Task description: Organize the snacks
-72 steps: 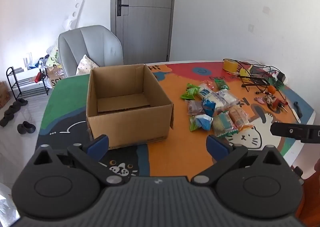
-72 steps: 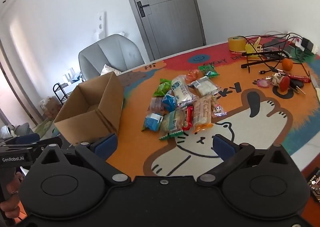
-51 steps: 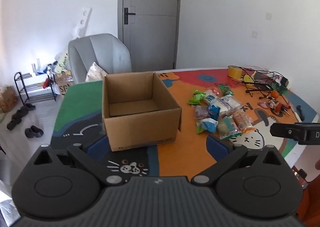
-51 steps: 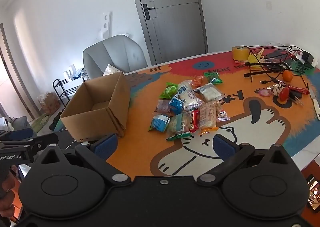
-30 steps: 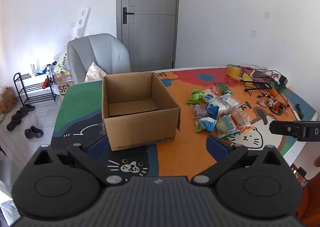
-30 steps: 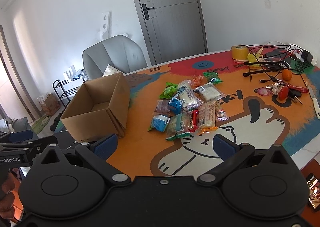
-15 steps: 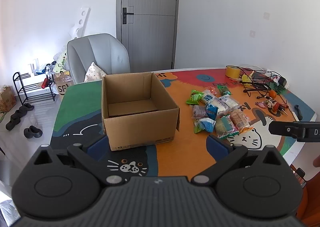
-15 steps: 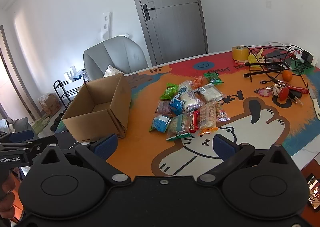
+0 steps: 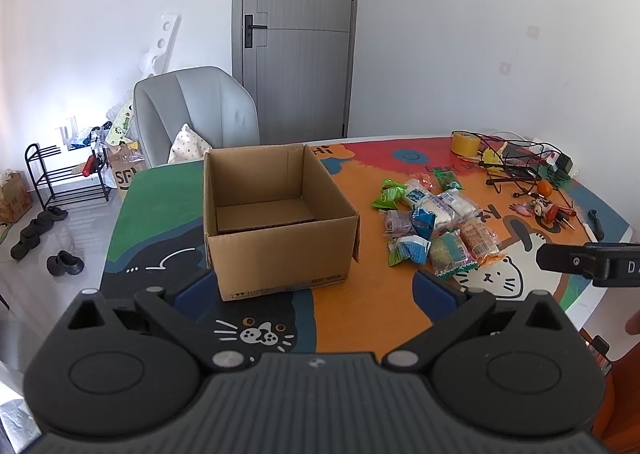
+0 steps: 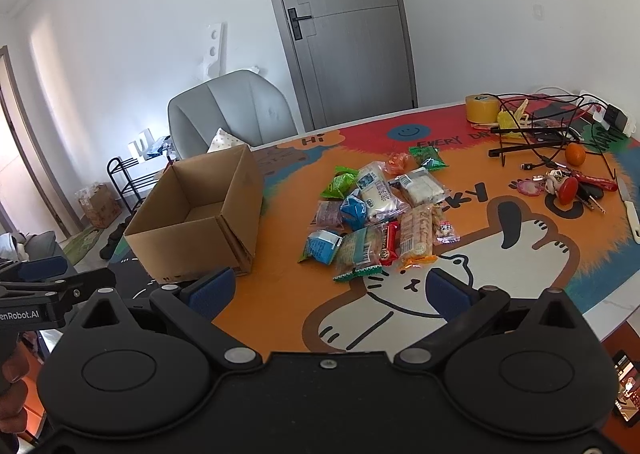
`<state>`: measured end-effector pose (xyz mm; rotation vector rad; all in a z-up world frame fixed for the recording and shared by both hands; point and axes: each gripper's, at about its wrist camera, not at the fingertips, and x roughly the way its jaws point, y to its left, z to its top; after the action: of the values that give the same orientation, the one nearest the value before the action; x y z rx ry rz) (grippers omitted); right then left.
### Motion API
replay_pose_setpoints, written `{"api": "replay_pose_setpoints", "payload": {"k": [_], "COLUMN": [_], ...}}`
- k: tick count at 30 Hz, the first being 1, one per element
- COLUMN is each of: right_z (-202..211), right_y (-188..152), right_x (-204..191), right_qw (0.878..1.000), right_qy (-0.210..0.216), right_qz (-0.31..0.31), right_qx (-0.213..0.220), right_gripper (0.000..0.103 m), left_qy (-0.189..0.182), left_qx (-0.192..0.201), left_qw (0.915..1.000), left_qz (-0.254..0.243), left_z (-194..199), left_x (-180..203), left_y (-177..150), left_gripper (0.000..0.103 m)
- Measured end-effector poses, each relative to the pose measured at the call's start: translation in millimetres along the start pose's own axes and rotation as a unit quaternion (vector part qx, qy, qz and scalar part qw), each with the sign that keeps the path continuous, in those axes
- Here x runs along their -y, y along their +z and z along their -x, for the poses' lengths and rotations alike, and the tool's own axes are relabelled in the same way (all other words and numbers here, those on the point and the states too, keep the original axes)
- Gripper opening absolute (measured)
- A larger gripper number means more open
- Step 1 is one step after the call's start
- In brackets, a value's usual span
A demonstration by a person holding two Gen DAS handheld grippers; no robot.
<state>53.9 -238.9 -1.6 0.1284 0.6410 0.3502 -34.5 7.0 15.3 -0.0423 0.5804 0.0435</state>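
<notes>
Both grippers hang above the near edge of the table (image 9: 256,181), neither touching anything.

Left gripper (image 9: 314,288): jaws wide apart, nothing between them. Through the gap shows the front wall of the cardboard box (image 9: 276,250). The box stands upright on the dark green and black part of the cartoon-cat mat (image 10: 460,294), top open, flaps folded down inside; no snack shows in the part of its floor that can be seen.

Right gripper (image 10: 330,292): jaws wide apart, nothing held. It faces the orange and white part of the mat, with the snack pile (image 10: 376,209) just beyond the fingertips.

Snack pile: about 12 small wrapped packets, loosely heaped and overlapping, on the orange area to the right of the box and apart from it. Visible items:
- green packet (image 10: 340,181) at the far left of the heap
- blue packet (image 10: 354,209) near the middle
- clear white-filled packet (image 10: 418,183) behind it
- red bar (image 10: 390,246) toward the front
- orange-trimmed cracker packet (image 10: 416,236) touching the red bar
- blue-and-green packet (image 10: 322,246) nearest the box

Far right of the table: roll of yellow tape (image 10: 482,107), tangle of black cables (image 10: 536,125) over a wire stand, an orange (image 10: 575,154), a bunch of keys (image 10: 568,185), a white-handled knife (image 10: 630,209) at the edge.

Behind the table: grey chair (image 9: 194,109) with a cushion, closed grey door (image 9: 296,33), black shoe rack (image 9: 64,177) by the wall.

A hand (image 10: 12,386) grips the left gripper's handle at the left edge of the right wrist view.
</notes>
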Motion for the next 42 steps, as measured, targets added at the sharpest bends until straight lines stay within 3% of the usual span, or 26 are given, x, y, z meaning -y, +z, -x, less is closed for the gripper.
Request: {"api": "replay_pose_setpoints", "payload": {"k": [16,19,34,42], "right_z": [-18.9,-23.0,-55.5,-72.2], "right_y": [-6.6,-6.5,-14.0,-17.5], "right_x": [12.3,21.6,69.5,87.8], "right_qw": [1.0,0.999,0.998,0.997], "right_qy": [-0.009,0.006,-0.025,-0.041], "right_qz": [-0.014,-0.031,-0.061,-0.07], "right_qx": [-0.008,-0.012,-0.016,-0.011], "right_gripper": [0.103,0.103,0.103,0.103], "left_qy": [-0.007,-0.017,-0.073,-0.101], "left_qx": [-0.009,-0.01,0.004,-0.016], "left_qw": [0.9999,0.9998,0.9972,0.9944], "left_qz": [-0.001,-0.002,-0.015,-0.027], "left_z": [-26.0,-35.4,-77.0,-107.0], "left_x": [6.0,10.8,48.9,69.3], "left_y": [0.6,3.1,12.9,11.2], "left_gripper": [0.103,0.103,0.103,0.101]}}
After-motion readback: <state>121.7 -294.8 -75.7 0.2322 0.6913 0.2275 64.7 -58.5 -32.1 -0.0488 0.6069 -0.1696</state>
